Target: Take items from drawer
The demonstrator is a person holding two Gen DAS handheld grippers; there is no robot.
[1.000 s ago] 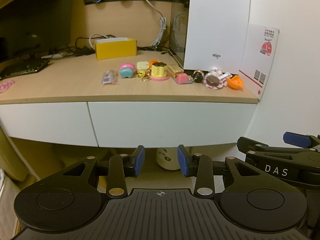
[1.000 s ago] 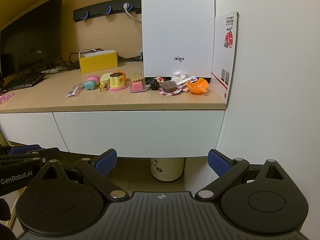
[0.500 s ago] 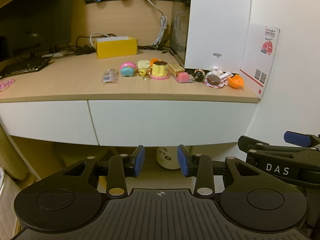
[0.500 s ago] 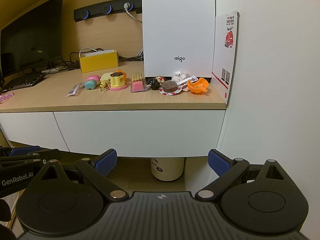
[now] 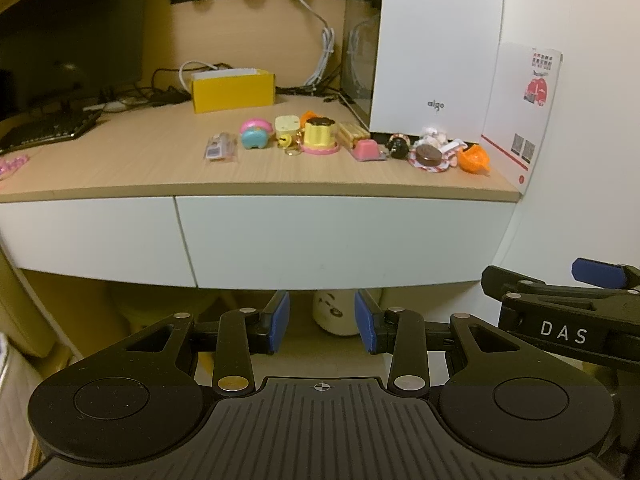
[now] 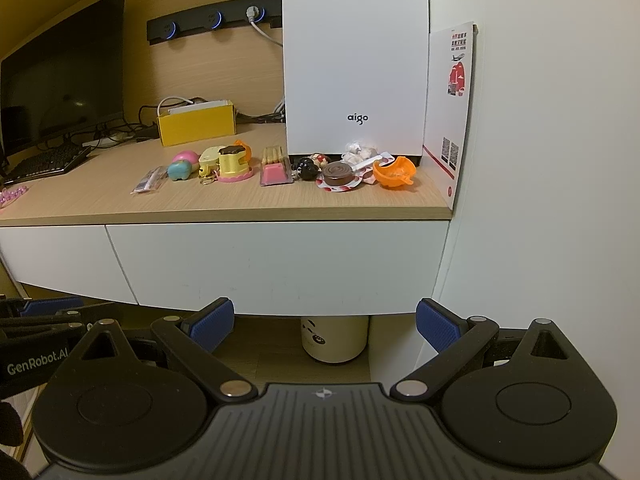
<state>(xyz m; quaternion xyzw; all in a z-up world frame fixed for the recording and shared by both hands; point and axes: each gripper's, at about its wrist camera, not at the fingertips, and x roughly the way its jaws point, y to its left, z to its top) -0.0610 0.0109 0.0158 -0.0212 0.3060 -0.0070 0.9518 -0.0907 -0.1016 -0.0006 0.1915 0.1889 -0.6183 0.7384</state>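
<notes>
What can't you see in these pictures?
- Inside the drawer: both views, its shut white front hides it.
- Bottle under the desk: its top is hidden behind the drawer.
- Writing on the card: too small.
- Keyboard: cut off by the left edge.

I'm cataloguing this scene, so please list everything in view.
drawer fronts: two, white, shut, under desk top
desk top: one, wood
small toys: a row, mixed colours, on desk top
orange toy: one, right end of row
yellow box: one, behind row
white case: one, behind toys
card: one, white and red, against wall
keyboard: one, black, far left
jar: one, cream, under desk
left gripper: black, blue pads, open, empty
right gripper: same, open wider, empty
</notes>
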